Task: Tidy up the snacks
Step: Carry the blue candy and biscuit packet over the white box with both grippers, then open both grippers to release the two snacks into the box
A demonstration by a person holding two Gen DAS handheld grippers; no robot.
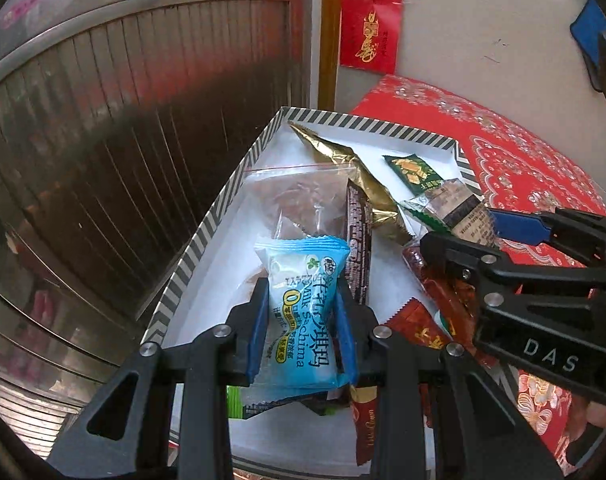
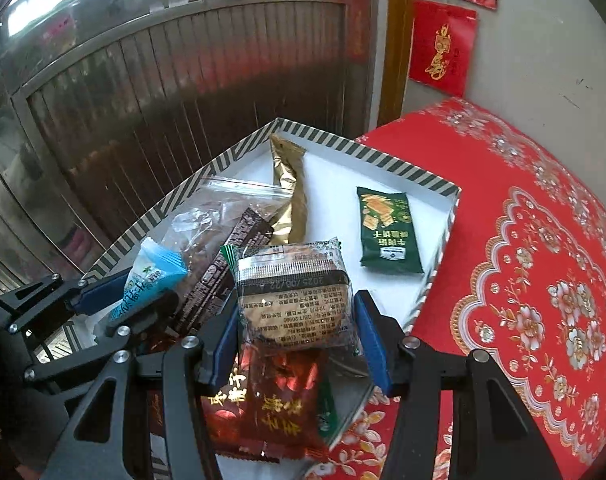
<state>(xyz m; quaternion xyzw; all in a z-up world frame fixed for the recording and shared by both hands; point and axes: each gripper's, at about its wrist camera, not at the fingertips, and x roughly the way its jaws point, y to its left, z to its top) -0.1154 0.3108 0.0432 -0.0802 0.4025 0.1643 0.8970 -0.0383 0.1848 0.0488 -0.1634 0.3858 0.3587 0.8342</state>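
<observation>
Left wrist view: left gripper (image 1: 303,316) clamps a blue Milk Sachima packet (image 1: 303,312) above the striped box (image 1: 207,220); right gripper (image 2: 299,328), alongside, grips a clear-wrapped cake (image 2: 295,296), both seemingly mid-sorting, awaiting placement.

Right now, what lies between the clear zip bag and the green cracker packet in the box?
The gold foil pouch lies between the clear zip bag and the green cracker packet; beyond it, bare white box floor. Right wrist view.

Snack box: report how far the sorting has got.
Done: the striped box already holds a gold pouch, a green cracker pack, a clear zip bag and a dark bar.

In hand: the left gripper clamps a blue Milk Sachima pack; the right gripper holds a clear-wrapped cake.

Left: place both, then tidy the red packets piled at the near end.
</observation>
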